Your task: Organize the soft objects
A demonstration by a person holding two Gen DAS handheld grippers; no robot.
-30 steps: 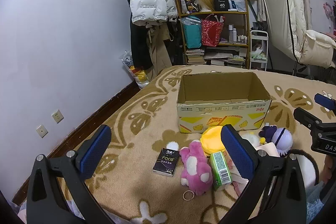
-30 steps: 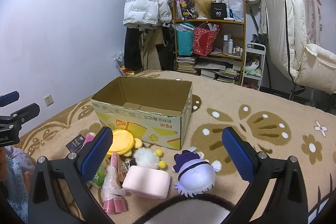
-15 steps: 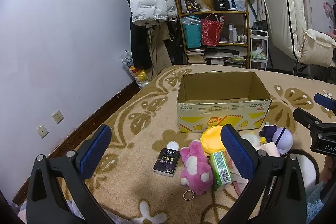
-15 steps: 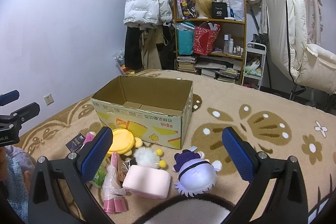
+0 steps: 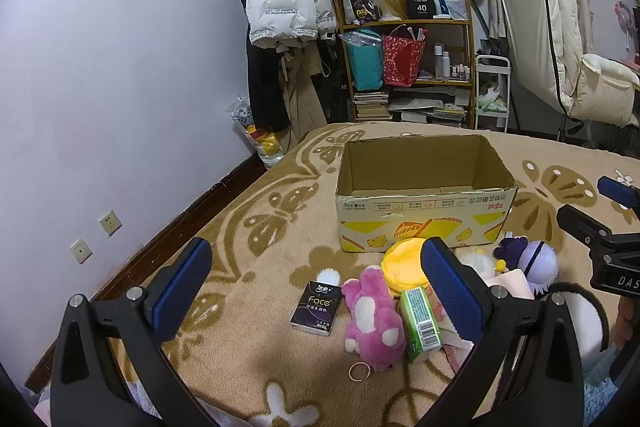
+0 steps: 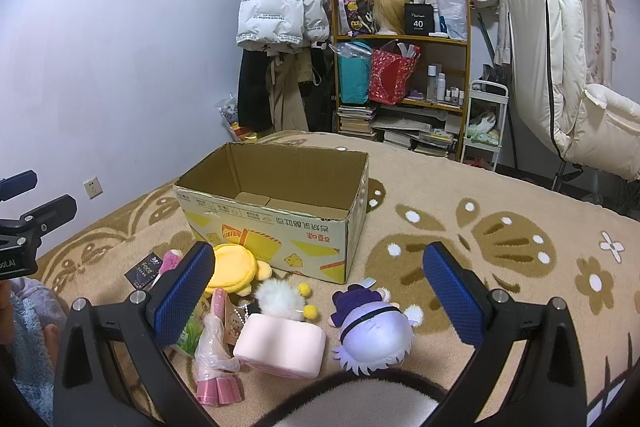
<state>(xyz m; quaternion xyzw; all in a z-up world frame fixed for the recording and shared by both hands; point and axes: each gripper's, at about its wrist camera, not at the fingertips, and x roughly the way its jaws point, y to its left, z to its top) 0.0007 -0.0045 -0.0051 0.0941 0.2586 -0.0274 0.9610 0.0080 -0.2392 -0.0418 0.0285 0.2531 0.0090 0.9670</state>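
An open, empty cardboard box (image 5: 424, 215) (image 6: 280, 231) stands on the patterned blanket. In front of it lie a pink plush rabbit (image 5: 372, 315), a yellow plush (image 5: 404, 263) (image 6: 236, 269), a purple-and-white plush doll (image 6: 372, 331) (image 5: 536, 263), a white fluffy pompom toy (image 6: 280, 297) and a pink soft block (image 6: 280, 347). My left gripper (image 5: 316, 291) is open and empty above the near blanket. My right gripper (image 6: 320, 299) is open and empty over the toys.
A dark tissue pack (image 5: 318, 307), a green packet (image 5: 420, 323), a hair ring (image 5: 359, 372) and a pink wrapped bundle (image 6: 216, 347) lie among the toys. A black-rimmed white thing (image 6: 360, 403) lies nearest. A shelf (image 6: 400, 87), hanging coats (image 5: 280, 27) and a chair (image 6: 568, 75) stand behind.
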